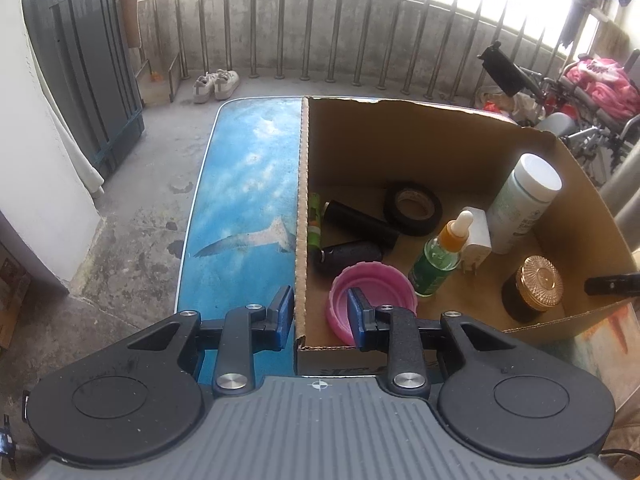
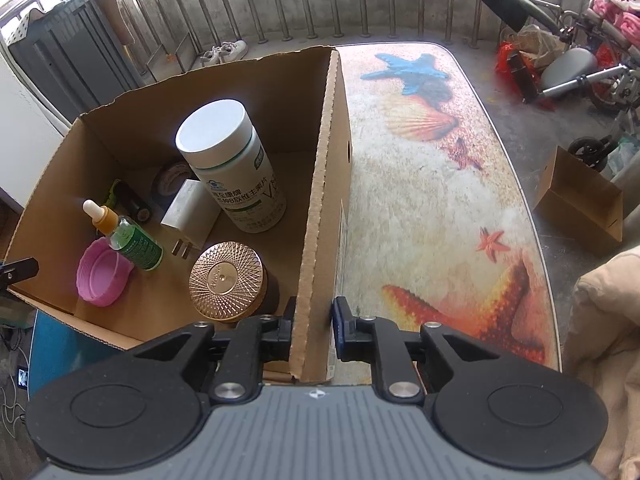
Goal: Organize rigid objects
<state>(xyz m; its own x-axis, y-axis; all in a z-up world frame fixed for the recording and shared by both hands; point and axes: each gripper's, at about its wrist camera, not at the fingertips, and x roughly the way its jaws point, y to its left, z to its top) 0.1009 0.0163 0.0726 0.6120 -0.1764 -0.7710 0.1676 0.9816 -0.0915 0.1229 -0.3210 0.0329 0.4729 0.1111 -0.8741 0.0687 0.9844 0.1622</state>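
A cardboard box (image 1: 420,148) stands on the printed table. In it are a white bottle (image 1: 524,200), a green dropper bottle (image 1: 438,258), a white charger plug (image 1: 478,236), a gold-lidded jar (image 1: 534,286), a pink lid (image 1: 370,298), a black tape roll (image 1: 412,208) and black cylinders (image 1: 358,224). My left gripper (image 1: 320,316) is open and straddles the box's left wall (image 1: 302,200). My right gripper (image 2: 314,328) straddles the box's right wall (image 2: 320,216), jaws close beside it with a small gap. The bottle (image 2: 232,164), jar (image 2: 228,280) and lid (image 2: 102,272) also show there.
The table (image 2: 432,184) carries a beach print with starfish, blue sea (image 1: 244,200) on its left half. A small cardboard box (image 2: 580,200) sits on the floor at right. A wheelchair (image 2: 572,68), a dark cabinet (image 1: 84,80), shoes (image 1: 216,84) and a railing stand behind.
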